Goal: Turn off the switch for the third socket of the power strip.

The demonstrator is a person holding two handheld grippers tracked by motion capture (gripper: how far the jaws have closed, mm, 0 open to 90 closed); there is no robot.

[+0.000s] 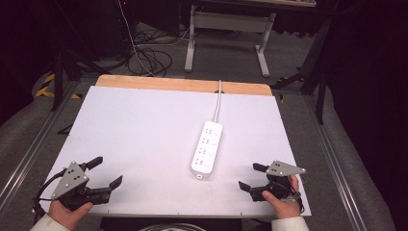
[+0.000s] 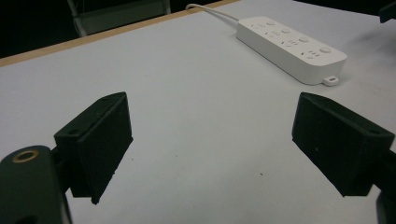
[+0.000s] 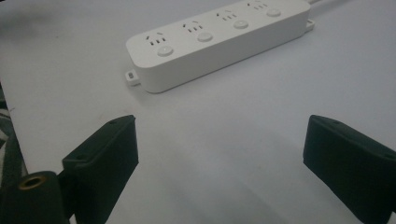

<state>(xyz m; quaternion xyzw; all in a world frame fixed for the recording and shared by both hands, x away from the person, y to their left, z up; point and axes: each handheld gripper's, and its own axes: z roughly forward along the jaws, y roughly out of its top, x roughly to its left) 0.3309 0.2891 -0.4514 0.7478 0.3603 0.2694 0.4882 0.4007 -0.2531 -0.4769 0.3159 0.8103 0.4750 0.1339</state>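
While both grippers gape, power strip (image 1: pixel 208 148) lies mid-table (image 1: pixel 134 130), apart.

Your power strip (image 1: pixel 207 148) looks like smooth white plastic with a faint satin sheen, and its cord (image 1: pixel 219 101), running off toward 12 o'clock, has the same pale, smooth skin. The table (image 1: pixel 144 139) under it is a matt white sheet (a few tiny dark specks show close up), with a bare wood edge (image 1: pixel 183 84) at 12 o'clock. Your left gripper (image 1: pixel 107 173) and right gripper (image 1: pixel 249 176) have matt black, slightly grainy plastic jaws, each topped by a dull grey metal-looking plate.
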